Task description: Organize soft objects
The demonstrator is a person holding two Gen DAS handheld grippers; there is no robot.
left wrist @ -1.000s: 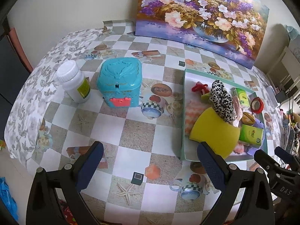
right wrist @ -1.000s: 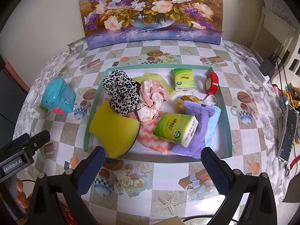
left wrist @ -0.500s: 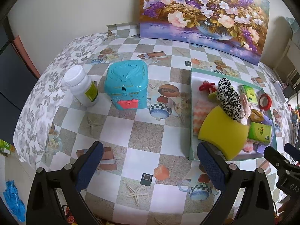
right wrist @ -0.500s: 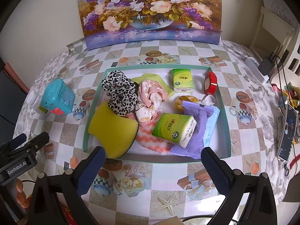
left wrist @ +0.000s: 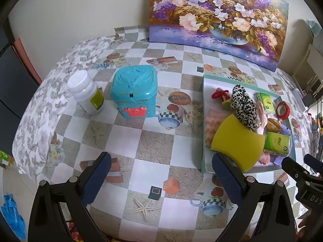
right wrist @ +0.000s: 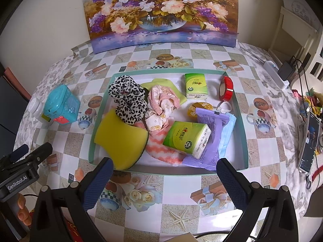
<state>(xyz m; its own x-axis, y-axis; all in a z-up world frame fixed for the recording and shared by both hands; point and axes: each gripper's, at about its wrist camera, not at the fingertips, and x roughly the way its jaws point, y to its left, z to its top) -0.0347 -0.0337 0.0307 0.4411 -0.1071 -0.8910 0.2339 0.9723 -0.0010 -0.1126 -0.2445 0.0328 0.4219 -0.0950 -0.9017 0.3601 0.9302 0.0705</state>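
A teal tray [right wrist: 240,121] [left wrist: 203,121] holds a yellow sponge [right wrist: 121,139] [left wrist: 238,143], a leopard-print scrunchie [right wrist: 128,100] [left wrist: 243,106], a pink crumpled cloth [right wrist: 161,104], an orange-striped fluffy cloth [right wrist: 161,149], two green tissue packs [right wrist: 187,139] [right wrist: 196,87], a purple packet [right wrist: 214,133] and a red tape roll [right wrist: 227,87]. My right gripper [right wrist: 164,179] stands open before the tray's near rim. My left gripper [left wrist: 161,173] stands open over the table, left of the tray. Neither holds anything.
A turquoise box [left wrist: 134,94] [right wrist: 60,106] with a red latch and a white bottle [left wrist: 85,92] stand left of the tray. A flower painting [right wrist: 159,12] leans on the back wall. A phone [right wrist: 308,141] and cables lie at the right edge.
The left gripper's view has shifted a little, so the box and tray sit further right and lower in frame. The right gripper's view hardly changed. Both stay open.
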